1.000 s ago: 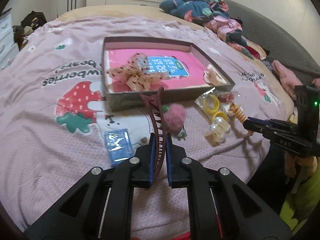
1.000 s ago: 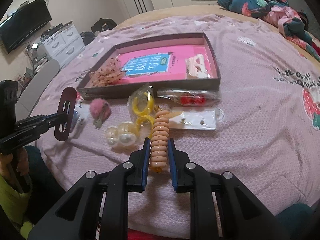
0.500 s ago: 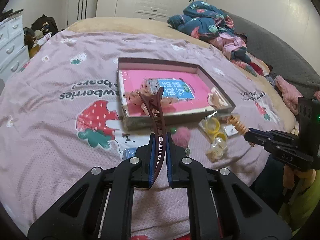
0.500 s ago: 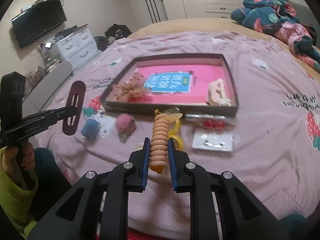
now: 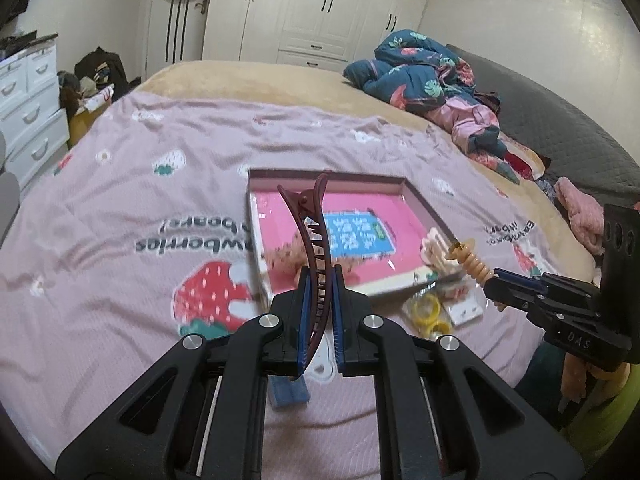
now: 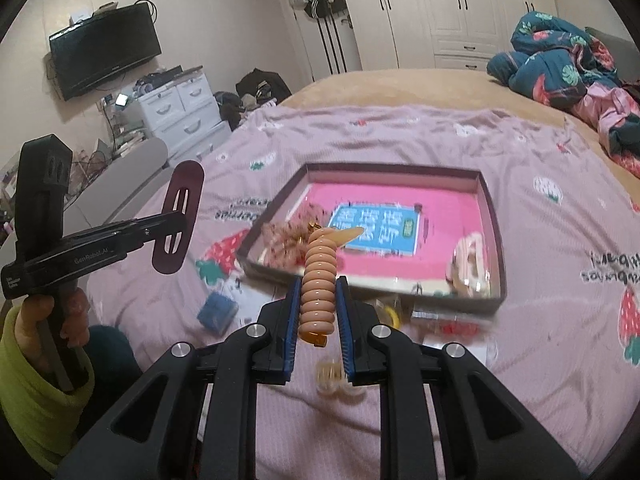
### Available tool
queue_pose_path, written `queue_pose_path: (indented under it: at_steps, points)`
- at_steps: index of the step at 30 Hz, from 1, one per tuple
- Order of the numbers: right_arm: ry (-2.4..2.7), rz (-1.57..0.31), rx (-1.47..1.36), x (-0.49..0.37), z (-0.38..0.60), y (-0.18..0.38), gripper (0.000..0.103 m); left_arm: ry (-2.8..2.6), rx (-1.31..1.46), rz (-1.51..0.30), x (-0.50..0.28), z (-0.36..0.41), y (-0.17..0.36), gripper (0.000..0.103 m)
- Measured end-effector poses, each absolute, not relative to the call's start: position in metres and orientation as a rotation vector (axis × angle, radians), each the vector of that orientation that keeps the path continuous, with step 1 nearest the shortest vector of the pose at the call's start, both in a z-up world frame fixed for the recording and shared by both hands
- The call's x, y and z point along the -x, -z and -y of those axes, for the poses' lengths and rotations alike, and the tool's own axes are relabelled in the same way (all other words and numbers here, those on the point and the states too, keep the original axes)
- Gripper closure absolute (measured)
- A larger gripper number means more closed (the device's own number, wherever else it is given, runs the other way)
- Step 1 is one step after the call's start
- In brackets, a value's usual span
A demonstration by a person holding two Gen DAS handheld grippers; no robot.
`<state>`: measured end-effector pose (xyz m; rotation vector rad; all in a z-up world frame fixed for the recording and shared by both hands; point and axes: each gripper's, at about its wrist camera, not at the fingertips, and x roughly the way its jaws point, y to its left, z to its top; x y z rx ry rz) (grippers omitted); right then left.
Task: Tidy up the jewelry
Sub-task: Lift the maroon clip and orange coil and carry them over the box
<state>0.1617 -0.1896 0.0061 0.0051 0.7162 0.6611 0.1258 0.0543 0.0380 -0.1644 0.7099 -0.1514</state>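
My left gripper (image 5: 318, 280) is clamped on a dark red hair clip (image 5: 310, 240), which stands up between the pads and curves away from me, its toothed edge showing. My right gripper (image 6: 318, 300) is closed around a peach spiral hair tie (image 6: 318, 280), the coils stacked upright between the blue pads (image 6: 291, 316) with an amber end poking out at the bottom.

Both are raised above the bed. From the left wrist, the box (image 5: 424, 208) lies just past the clip, from about 12 to 2 o'clock; it is shallow, dark-rimmed, with a pink floor and a blue card (image 5: 356, 232) in the middle. A dotted bow (image 6: 288, 240) lies at its near left corner and a pale claw clip (image 6: 468, 260) near its right wall.

Outside the box, along its near edge, loose pieces lie on the pink strawberry bedspread (image 5: 120, 280): yellow rings (image 5: 430, 312) at 3 o'clock of my left gripper, a white earring card (image 5: 466, 310) beside them, and a small blue packet (image 6: 218, 312) at 9 o'clock of my right gripper. A red packet (image 6: 452, 326) sits at 3 o'clock there, blurred.

My left hand (image 6: 60, 320), in a green sleeve (image 6: 36, 392), grips the handle at 9 o'clock in the right view.
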Motion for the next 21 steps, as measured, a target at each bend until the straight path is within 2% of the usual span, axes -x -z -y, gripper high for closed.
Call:
queue_pose_path:
  at_steps: [11, 21]
  points:
    - [-0.581, -0.641, -0.046, -0.193, 0.205, -0.033, 0.086, 0.195, 0.187, -0.681, -0.163, -0.043, -0.050, 0.100]
    - [-0.484, -0.645, -0.076, -0.229, 0.223, -0.030, 0.086, 0.238, 0.176, -0.715, -0.204, -0.025, -0.035, 0.100]
